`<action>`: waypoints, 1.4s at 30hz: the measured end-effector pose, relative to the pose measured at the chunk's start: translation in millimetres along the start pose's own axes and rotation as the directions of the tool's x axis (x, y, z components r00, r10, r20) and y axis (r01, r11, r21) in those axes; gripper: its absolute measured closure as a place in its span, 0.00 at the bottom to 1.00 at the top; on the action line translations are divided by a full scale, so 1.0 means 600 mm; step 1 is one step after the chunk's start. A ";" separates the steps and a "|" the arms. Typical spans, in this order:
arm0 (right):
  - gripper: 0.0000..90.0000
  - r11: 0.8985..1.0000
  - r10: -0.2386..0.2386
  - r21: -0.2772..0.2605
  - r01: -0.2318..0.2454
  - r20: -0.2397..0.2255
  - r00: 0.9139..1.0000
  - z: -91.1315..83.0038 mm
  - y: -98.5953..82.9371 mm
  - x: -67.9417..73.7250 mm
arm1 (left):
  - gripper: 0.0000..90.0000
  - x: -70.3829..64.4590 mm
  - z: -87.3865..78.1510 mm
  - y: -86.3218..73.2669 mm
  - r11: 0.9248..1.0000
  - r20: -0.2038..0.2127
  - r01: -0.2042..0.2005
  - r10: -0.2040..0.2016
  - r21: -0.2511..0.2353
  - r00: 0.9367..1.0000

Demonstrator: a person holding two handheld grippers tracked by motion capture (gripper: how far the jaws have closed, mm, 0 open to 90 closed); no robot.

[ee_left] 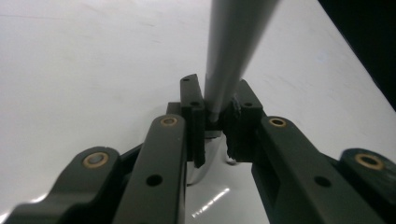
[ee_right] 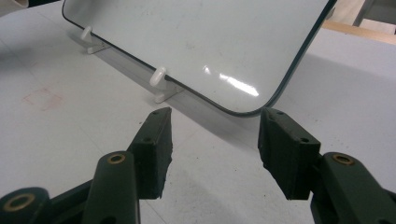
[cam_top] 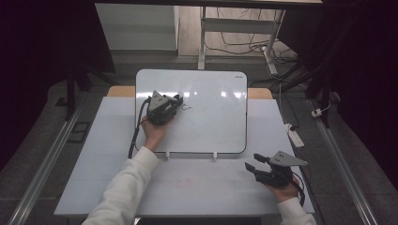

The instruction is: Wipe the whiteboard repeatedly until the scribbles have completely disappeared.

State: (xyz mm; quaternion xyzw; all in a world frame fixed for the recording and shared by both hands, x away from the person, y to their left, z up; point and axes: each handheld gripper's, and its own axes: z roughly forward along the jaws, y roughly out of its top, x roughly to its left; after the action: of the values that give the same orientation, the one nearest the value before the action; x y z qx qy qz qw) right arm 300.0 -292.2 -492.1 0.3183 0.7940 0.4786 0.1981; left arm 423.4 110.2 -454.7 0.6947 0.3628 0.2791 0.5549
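A: What's the main thing here?

B: A grey marker pen (ee_left: 233, 51), clamped betw. the jaws of the left gripper (cam_top: 174, 104). Its tip end sits against the whiteboard (cam_top: 206, 126), in the board's upper-left area, near the left edge. A few small dark strokes (cam_top: 187, 108) lie just beside the gripper.

A: And the board itself?

B: Propped at a tilt on two small white clips (ee_right: 161, 84) along its bottom edge, standing mid-table (cam_top: 112, 187), toward the far edge.

A: The other hand?

B: Right gripper (cam_top: 256, 166) rests low near the table's near-right corner, just off the board's bottom-right corner, jaws spread wide, holding nothing.

A: So which step is this?

B: Looks like writing or drawing on the board, w/ very little marked so far. Next move prob. needs the left gripper to keep a firm squeeze, hold light contact on the surface and drag steadily, w/o pushing the board back on its clips.
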 end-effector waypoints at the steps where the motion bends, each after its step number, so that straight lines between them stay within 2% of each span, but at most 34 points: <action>1: 0.50 1.000 0.000 0.000 0.000 0.000 1.000 0.000 0.000 0.001 | 0.87 0.000 0.000 0.000 1.000 0.000 0.000 0.000 0.000 1.000; 2: 0.50 1.000 -0.001 -0.001 0.001 0.002 1.000 0.000 0.001 0.001 | 0.87 -0.028 0.014 -0.004 0.999 0.037 -0.037 0.036 0.019 0.999; 4: 0.50 1.000 0.001 -0.002 -0.001 0.005 1.000 -0.001 0.001 0.001 | 0.87 -0.052 0.023 -0.008 0.996 0.059 -0.085 0.082 0.035 0.995; 5: 0.50 1.000 0.003 -0.002 -0.003 0.008 1.000 -0.001 0.000 0.000 | 0.86 -0.056 0.023 -0.008 0.994 0.052 -0.104 0.102 0.037 0.993; 7: 0.50 1.000 0.007 -0.001 -0.007 0.007 1.000 -0.001 -0.001 -0.002 | 0.86 -0.052 0.020 -0.008 0.994 0.050 -0.101 0.099 0.036 0.994; 8: 0.50 1.000 0.006 0.000 -0.006 0.006 1.000 -0.001 -0.001 -0.002 | 0.86 -0.041 0.015 -0.007 0.996 0.039 -0.088 0.087 0.033 0.995; 9: 0.50 1.000 0.005 0.000 -0.005 0.006 1.000 -0.001 -0.001 -0.002 | 0.87 -0.010 -0.001 -0.004 0.999 -0.005 -0.043 0.043 0.013 0.999; 10: 0.50 1.000 0.005 0.000 -0.005 0.006 1.000 -0.001 -0.001 -0.002 | 0.87 -0.010 -0.001 -0.004 0.999 -0.005 -0.043 0.043 0.013 0.999; 11: 0.50 1.000 0.004 -0.002 -0.004 0.005 1.000 -0.002 -0.001 -0.001 | 0.87 0.017 -0.014 -0.003 1.000 -0.028 0.005 -0.005 -0.009 1.000; 12: 0.50 1.000 0.003 -0.004 -0.003 0.005 1.000 -0.002 0.000 -0.001 | 0.87 0.022 -0.017 -0.003 1.000 -0.031 0.018 -0.018 -0.014 0.999; 15: 0.50 1.000 0.002 -0.004 -0.002 0.004 1.000 -0.002 0.001 0.000 | 0.87 0.016 -0.013 -0.004 1.000 -0.027 0.020 -0.021 -0.014 0.999; 16: 0.50 1.000 0.001 -0.003 -0.001 0.003 1.000 -0.001 0.001 0.001 | 0.87 -0.006 -0.001 -0.007 1.000 0.010 0.001 -0.001 -0.003 1.000; 17: 0.50 1.000 0.000 -0.002 0.000 0.002 1.000 0.000 0.001 0.001 | 0.87 -0.006 -0.001 -0.007 1.000 0.010 0.001 -0.001 -0.003 1.000; 19: 0.50 1.000 0.000 0.000 0.000 0.002 1.000 0.001 0.001 0.001 | 0.86 -0.033 0.012 -0.011 0.999 0.037 -0.048 0.047 0.015 0.998; 21: 0.50 1.000 0.003 -0.001 -0.003 0.002 1.000 0.001 0.000 0.000 | 0.87 -0.040 0.013 -0.011 0.997 0.035 -0.069 0.068 0.020 0.997; 23: 0.50 1.000 0.005 -0.001 -0.005 0.003 1.000 0.000 -0.001 -0.001 | 0.87 -0.023 0.004 -0.010 0.999 0.019 -0.045 0.045 0.015 0.999; 24: 0.50 1.000 0.004 0.000 -0.004 0.002 1.000 0.000 -0.001 -0.001 | 0.87 0.004 -0.013 -0.008 1.000 -0.015 -0.008 0.008 0.001 1.000; 25: 0.50 1.000 0.004 0.000 -0.004 0.002 1.000 0.000 -0.001 -0.001 | 0.87 0.004 -0.013 -0.008 1.000 -0.015 -0.008 0.008 0.001 1.000; 26: 0.50 1.000 0.004 -0.001 -0.004 0.001 1.000 0.000 -0.001 -0.001 | 0.87 0.031 -0.032 -0.009 0.999 -0.046 0.032 -0.032 -0.014 0.998; 27: 0.50 1.000 0.003 -0.002 -0.003 0.000 1.000 0.000 0.000 -0.001 | 0.87 0.041 -0.040 -0.010 0.999 -0.062 0.044 -0.045 -0.018 0.997; 31: 0.50 1.000 -0.002 0.000 0.002 -0.003 1.000 0.002 0.001 0.001 | 0.87 0.058 -0.054 -0.015 0.997 -0.077 0.064 -0.067 -0.032 0.995; 34: 0.49 1.000 -0.003 0.000 0.003 -0.004 1.000 0.002 0.002 0.003 | 0.87 0.049 -0.049 -0.017 0.998 -0.068 0.050 -0.052 -0.029 0.996; 35: 0.49 1.000 -0.003 -0.001 0.003 -0.003 1.000 0.002 0.002 0.003 | 0.87 0.033 -0.040 -0.018 0.999 -0.047 0.028 -0.029 -0.018 0.998; 36: 0.49 1.000 -0.003 -0.001 0.003 -0.003 1.000 0.002 0.002 0.003 | 0.87 0.033 -0.040 -0.018 0.999 -0.047 0.028 -0.029 -0.018 0.998; 40: 0.49 1.000 -0.002 0.002 0.002 -0.005 1.000 0.003 0.001 0.002 | 0.87 -0.007 -0.019 -0.024 1.000 0.003 -0.022 0.022 0.007 1.000; 42: 0.49 1.000 -0.003 0.004 0.003 -0.006 1.000 0.003 0.000 0.002 | 0.86 -0.020 -0.012 -0.025 0.999 0.010 -0.038 0.038 0.010 0.999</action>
State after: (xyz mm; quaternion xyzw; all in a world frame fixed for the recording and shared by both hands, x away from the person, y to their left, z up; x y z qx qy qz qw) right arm 300.3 -290.2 -493.0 0.3163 0.7960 0.4776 0.1957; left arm 407.8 106.1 -467.8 0.7056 0.3480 0.2843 0.5480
